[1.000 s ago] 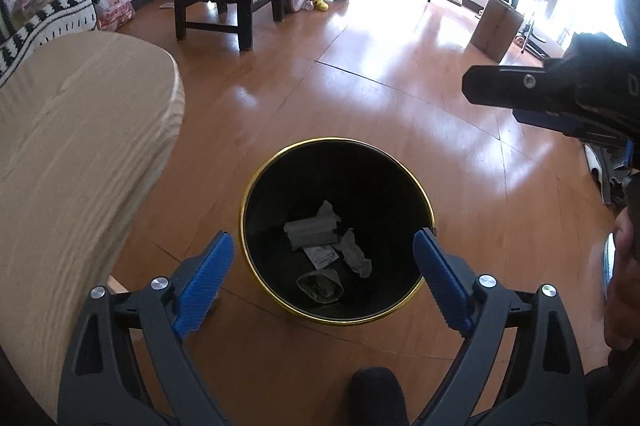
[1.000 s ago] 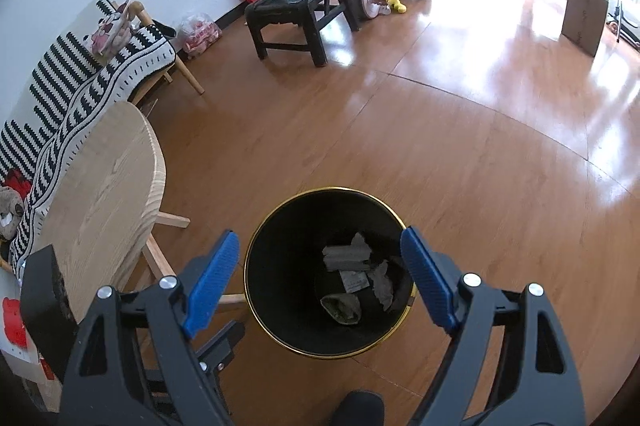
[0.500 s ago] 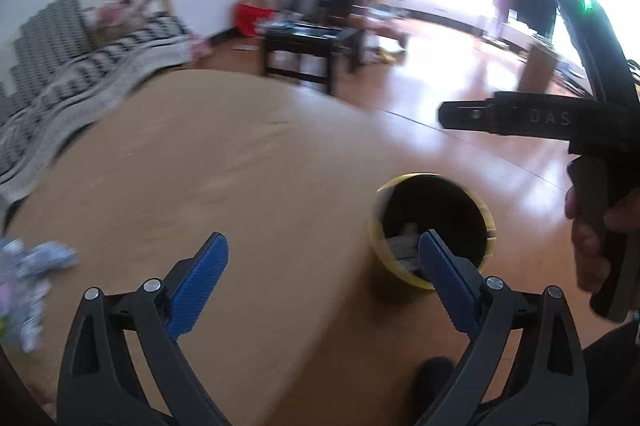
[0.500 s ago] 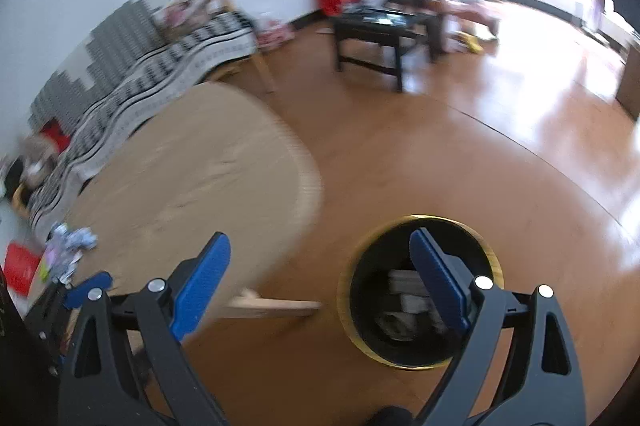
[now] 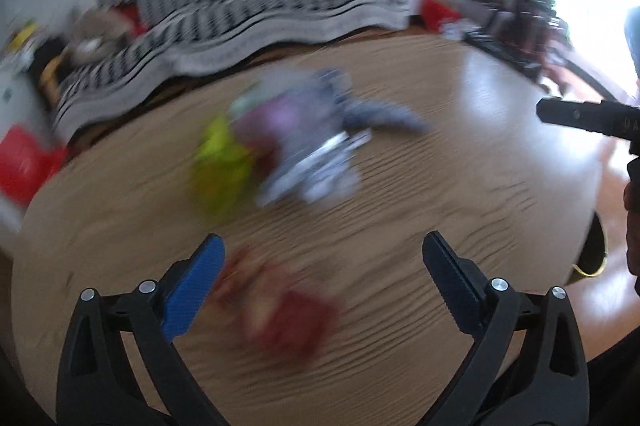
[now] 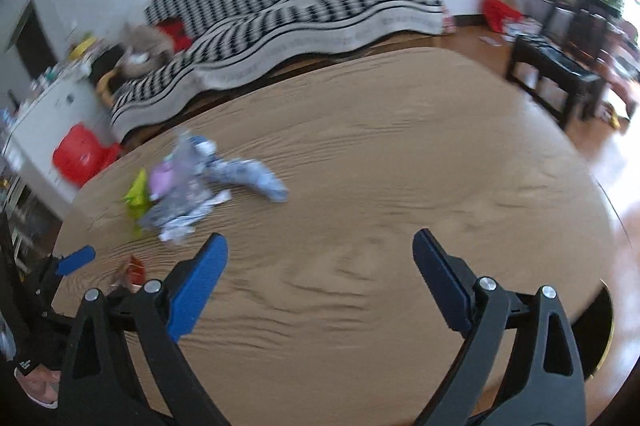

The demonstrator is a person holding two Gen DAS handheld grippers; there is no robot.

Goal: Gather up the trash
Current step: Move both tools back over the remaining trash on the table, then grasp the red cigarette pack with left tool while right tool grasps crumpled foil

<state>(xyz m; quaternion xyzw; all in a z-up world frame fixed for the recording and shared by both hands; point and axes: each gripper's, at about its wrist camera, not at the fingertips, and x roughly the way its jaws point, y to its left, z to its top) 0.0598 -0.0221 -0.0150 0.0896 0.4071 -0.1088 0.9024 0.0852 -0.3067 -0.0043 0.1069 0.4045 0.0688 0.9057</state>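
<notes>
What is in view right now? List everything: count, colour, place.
Table: one, light wood, round, under both grippers.
Wrapper pile: one heap, lilac, grey-white, blue and yellow-green, left part of table.
Red wrapper: one, red-brown, blurred, near table edge between left gripper's fingers.
Sofa: one, black-and-white pattern, behind table.
Trash bin: one, black with gold rim, floor right of table.
Dark chair: one, far right.
Left gripper: black, blue pads, open, empty.
Right gripper: same, open, empty.

table (image 6: 400, 186): tan woodgrain | sofa cover (image 6: 304, 14): black-white checks | wrappers (image 6: 188, 194): lime, lilac, blue-white
</notes>
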